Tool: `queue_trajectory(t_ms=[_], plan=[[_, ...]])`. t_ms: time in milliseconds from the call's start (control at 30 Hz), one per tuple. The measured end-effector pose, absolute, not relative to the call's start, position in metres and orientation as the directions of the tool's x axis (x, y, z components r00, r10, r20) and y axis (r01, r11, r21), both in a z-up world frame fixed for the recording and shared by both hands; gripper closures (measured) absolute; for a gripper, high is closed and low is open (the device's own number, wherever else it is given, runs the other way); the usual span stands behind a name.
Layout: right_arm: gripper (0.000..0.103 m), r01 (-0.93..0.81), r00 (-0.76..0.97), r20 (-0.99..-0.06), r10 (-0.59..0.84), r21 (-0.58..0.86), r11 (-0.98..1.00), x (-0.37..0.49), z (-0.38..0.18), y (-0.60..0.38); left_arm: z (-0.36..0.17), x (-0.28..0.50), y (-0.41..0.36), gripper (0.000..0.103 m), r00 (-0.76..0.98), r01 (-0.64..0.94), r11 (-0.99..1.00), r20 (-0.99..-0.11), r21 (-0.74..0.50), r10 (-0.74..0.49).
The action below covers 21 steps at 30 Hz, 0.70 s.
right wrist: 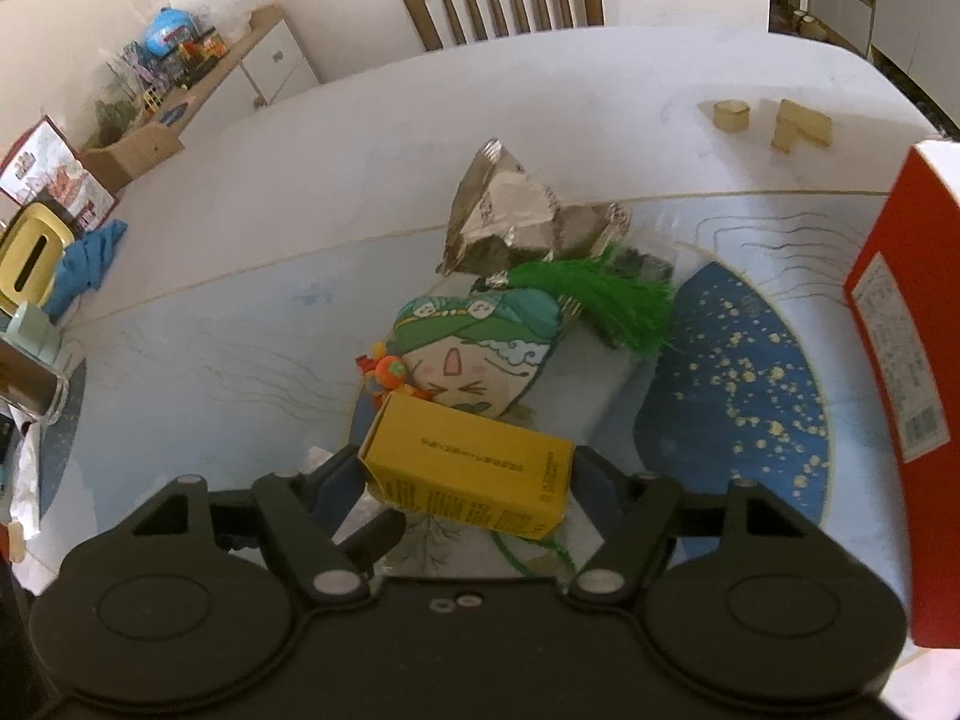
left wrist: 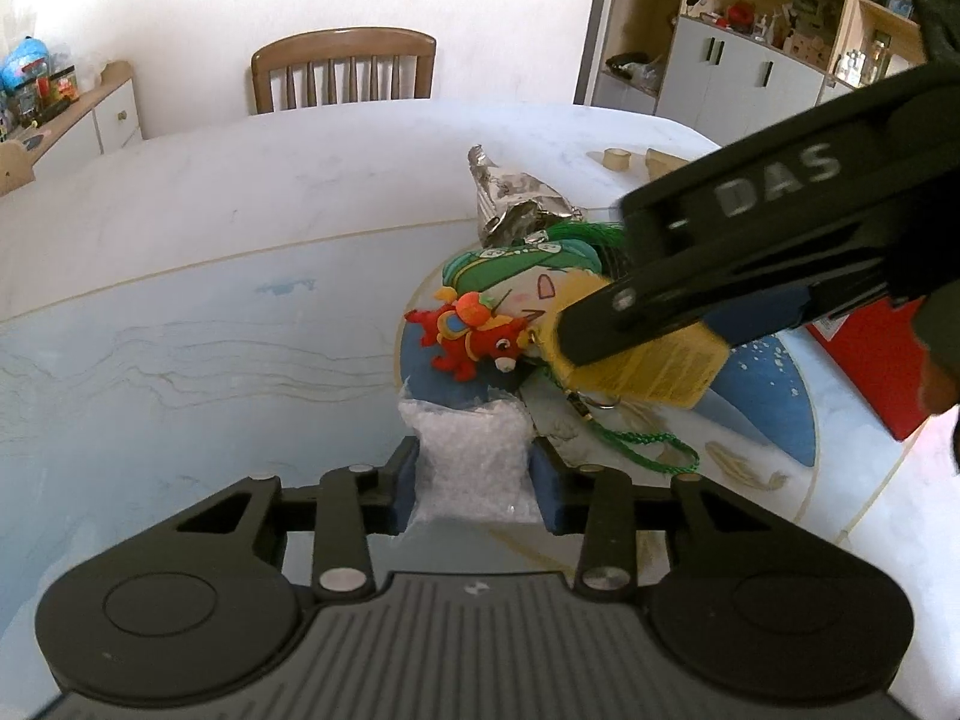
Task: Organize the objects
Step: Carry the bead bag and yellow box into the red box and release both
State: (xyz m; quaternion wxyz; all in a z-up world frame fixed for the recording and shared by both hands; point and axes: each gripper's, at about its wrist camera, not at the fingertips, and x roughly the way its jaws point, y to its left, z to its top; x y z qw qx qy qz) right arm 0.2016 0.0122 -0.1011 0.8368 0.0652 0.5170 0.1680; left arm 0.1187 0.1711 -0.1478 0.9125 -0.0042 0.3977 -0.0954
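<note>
Right gripper (right wrist: pixel 468 480) fingers clamp yellow box (right wrist: pixel 474 477), long axis crosswise, above the pile; left gripper (left wrist: pixel 474 474) grips clear bag (left wrist: pixel 471 456).

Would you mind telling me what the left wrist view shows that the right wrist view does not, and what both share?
Only the left wrist view shows the left gripper shut on a clear plastic bag, and the shelf unit. Only the right wrist view shows the yellow tissue holder and blue cloth. Both show the yellow box in the right gripper, the green-capped plush, the foil packet and the red box.
</note>
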Motion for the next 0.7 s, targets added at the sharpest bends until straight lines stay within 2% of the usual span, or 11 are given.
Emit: queue_trajectory(t_ms=[367, 700], plan=[[0.030, -0.184, 0.478, -0.794, 0.376, 0.328, 0.927, 0.184, -0.063, -0.039, -0.104, 0.120, 0.169, 0.065, 0.662, 0.165, 0.979, -0.722, -0.117, -0.198], [0.030, -0.196, 0.534, -0.752, 0.387, 0.335, 0.922, 0.172, -0.027, -0.089, -0.054, 0.133, 0.129, 0.065, 0.657, 0.229, 0.965, -0.711, -0.128, -0.250]])
